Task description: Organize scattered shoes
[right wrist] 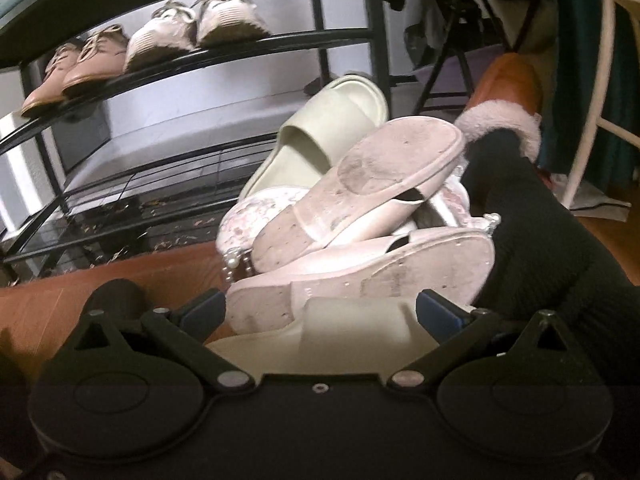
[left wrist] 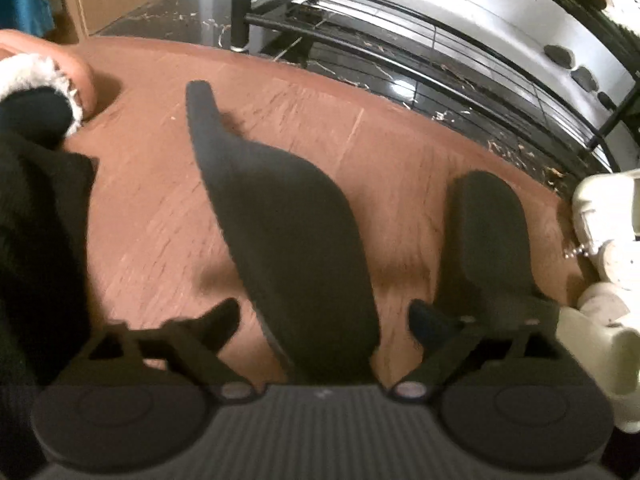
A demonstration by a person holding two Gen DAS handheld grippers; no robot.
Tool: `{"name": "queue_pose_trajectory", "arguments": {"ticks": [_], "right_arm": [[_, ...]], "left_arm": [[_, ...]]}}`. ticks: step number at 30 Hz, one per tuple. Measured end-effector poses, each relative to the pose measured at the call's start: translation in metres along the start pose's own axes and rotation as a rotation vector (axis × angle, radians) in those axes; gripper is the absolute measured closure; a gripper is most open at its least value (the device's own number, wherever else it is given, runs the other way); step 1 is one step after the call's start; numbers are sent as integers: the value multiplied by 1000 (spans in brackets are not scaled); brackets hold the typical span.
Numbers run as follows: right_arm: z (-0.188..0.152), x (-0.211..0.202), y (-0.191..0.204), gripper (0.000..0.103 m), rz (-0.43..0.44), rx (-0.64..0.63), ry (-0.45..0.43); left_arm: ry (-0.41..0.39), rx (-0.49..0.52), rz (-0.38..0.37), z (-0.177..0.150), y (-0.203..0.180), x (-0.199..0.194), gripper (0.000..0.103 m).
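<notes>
A black flat shoe [left wrist: 280, 216] lies on the brown wooden floor and runs lengthwise between the fingers of my left gripper [left wrist: 324, 320]. That gripper is open, with floor showing on both sides of the shoe. Its black partner [left wrist: 488, 232] lies just to the right, past the right finger. In the right wrist view, my right gripper [right wrist: 320, 310] is open over a pile of shoes. A cream slide [right wrist: 356, 328] sits between its blue-tipped fingers [right wrist: 204, 308]. Two pink sandals [right wrist: 360, 196] lie sole up on a floral shoe with pearls [right wrist: 248, 220]. A second cream slide [right wrist: 332, 120] leans behind.
A black wire shoe rack [right wrist: 224, 46] stands ahead, with tan lace-ups [right wrist: 76, 68] and white sneakers [right wrist: 192, 28] on an upper shelf. Its low shelf [left wrist: 400, 60] is bare. A person's black-clad leg [right wrist: 540, 248] in a brown fur-lined slipper [right wrist: 508, 88] is beside the pile. Pale shoes [left wrist: 600, 216] lie at the right edge.
</notes>
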State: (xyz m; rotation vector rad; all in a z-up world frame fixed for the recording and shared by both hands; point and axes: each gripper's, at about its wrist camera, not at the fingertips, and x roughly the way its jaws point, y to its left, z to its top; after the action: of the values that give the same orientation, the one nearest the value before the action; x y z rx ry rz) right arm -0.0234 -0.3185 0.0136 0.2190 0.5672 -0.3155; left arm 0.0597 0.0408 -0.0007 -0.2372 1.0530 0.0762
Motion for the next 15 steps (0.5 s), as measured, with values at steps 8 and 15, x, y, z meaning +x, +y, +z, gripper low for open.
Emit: {"name": "queue_pose_trajectory", "arguments": {"ticks": [8,15], "right_arm": [[-3,-4,15,0,94,-48,19],[0,-8,32,0,230,-50,48]], "left_arm": [[-32,23,-9,-3,23,-14,6],[-91,67,-21,-3,27,-32,6]]}}
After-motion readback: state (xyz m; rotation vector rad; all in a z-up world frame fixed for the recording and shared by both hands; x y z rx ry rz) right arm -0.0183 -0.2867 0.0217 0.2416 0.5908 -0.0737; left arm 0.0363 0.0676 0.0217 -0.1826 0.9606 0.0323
